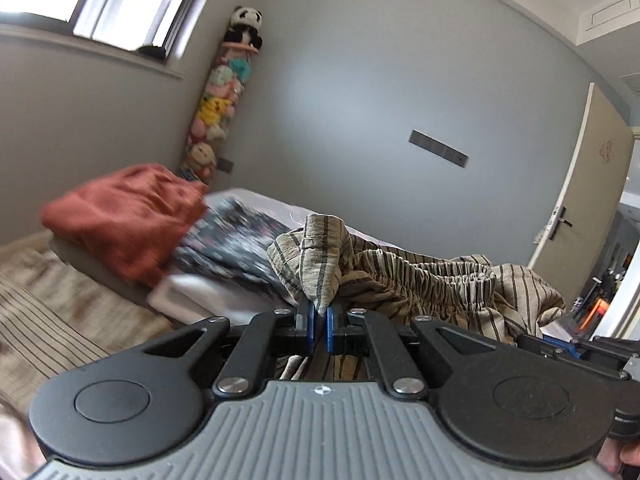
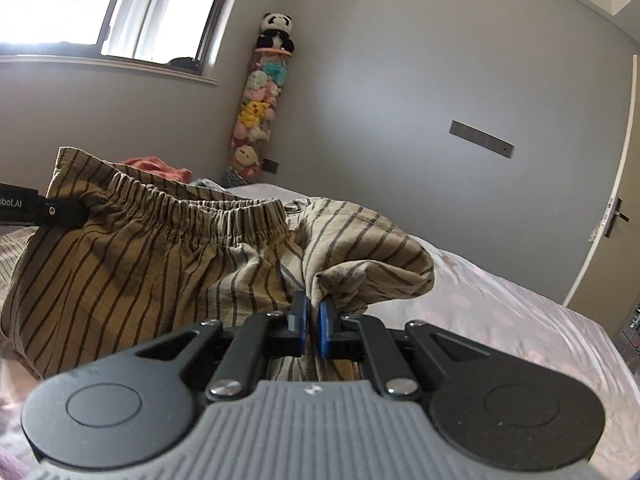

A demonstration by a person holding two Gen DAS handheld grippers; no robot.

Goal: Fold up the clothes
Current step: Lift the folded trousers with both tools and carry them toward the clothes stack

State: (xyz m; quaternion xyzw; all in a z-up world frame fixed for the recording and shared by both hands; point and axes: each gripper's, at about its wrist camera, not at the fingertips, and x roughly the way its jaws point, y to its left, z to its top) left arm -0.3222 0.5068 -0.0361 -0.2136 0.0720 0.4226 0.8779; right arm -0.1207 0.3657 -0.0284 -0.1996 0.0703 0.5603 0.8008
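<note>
Beige striped shorts [image 1: 420, 280] with a gathered elastic waistband hang lifted above the bed, stretched between both grippers. My left gripper [image 1: 319, 314] is shut on one corner of the waistband, whose fabric sticks up above the blue pads. In the right wrist view my right gripper [image 2: 313, 312] is shut on the other corner of the striped shorts [image 2: 160, 256]. The left gripper's black arm shows at the left edge of that view, at the far end of the waistband.
A rust-red garment [image 1: 124, 220] and a dark patterned garment [image 1: 236, 240] lie stacked on white folded cloth on the bed [image 2: 500, 312]. A tall tube of plush toys [image 2: 258, 112] topped by a panda stands in the corner. A door [image 1: 580, 200] is open at right.
</note>
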